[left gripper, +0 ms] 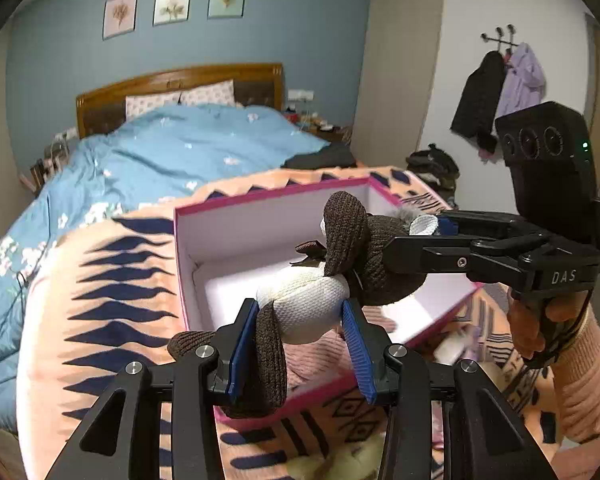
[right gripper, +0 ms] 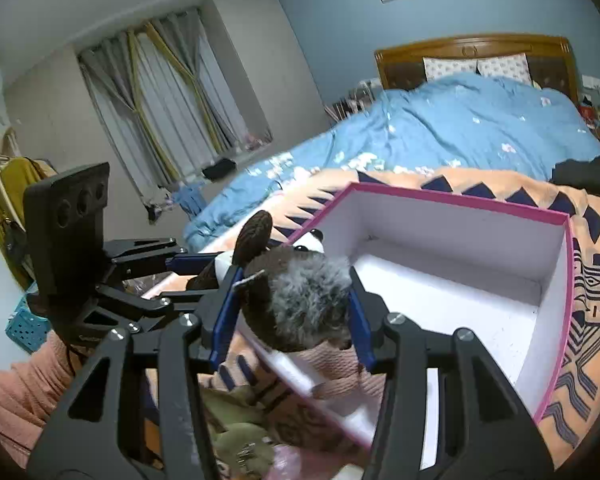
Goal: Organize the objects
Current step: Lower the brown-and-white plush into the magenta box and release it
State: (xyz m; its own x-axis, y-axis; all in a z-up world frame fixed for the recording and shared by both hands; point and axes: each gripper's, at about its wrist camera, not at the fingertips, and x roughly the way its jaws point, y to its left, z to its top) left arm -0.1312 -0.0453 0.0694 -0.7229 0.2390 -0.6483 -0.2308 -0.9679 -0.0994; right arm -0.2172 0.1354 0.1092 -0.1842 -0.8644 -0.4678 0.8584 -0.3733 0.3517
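Note:
A plush toy with a white knitted body (left gripper: 308,304), brown knitted limbs and grey fuzzy hair (right gripper: 312,300) hangs over the near edge of an open pink box with a white inside (left gripper: 228,240) (right gripper: 480,240). My left gripper (left gripper: 300,316) is shut on the toy's white body, blue pads on either side. My right gripper (right gripper: 296,296) is shut on the toy's brown head. Each gripper shows in the other's view: the right one (left gripper: 416,236) comes in from the right, the left one (right gripper: 204,264) from the left. The box holds nothing that I can see.
The box lies on an orange blanket with dark blue patterns (left gripper: 112,280), on a bed with a blue duvet (left gripper: 188,148). A green plush toy (right gripper: 236,440) and a pink knitted cloth (left gripper: 312,356) lie at the box's near side. Coats (left gripper: 500,92) hang on the right wall.

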